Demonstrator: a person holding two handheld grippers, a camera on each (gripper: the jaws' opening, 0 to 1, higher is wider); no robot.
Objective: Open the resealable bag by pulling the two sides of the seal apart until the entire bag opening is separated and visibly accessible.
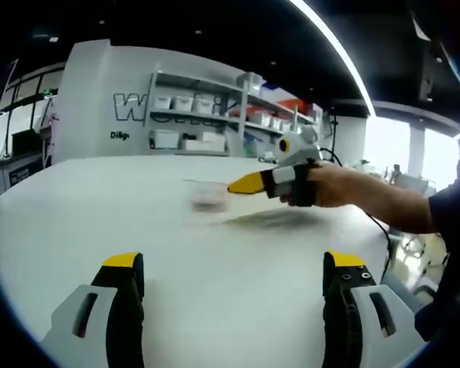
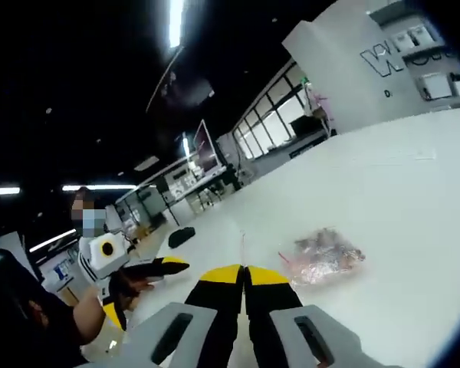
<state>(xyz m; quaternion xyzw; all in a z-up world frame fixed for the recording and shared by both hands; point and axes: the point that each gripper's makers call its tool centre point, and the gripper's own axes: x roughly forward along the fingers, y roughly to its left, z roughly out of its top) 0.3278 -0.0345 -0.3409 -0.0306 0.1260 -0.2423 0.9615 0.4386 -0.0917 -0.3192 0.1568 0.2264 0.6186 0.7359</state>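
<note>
Bag (image 2: 324,258) lies on the white table (image 2: 399,184), seemingly still sealed. Right gripper (image 2: 244,274), pressed together, hovers near the bag; left gripper (image 1: 234,268) spread wide. Next, pinch both seal sides.

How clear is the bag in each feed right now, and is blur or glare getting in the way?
Left gripper view: the bag is a smeared, motion-blurred patch on the white table, beside the right hand-held gripper; bright window glare at the right edge. Right gripper view: the bag is sharper, crinkled plastic with soft highlights; fisheye bends the table edge, and the ceiling is dark.
</note>
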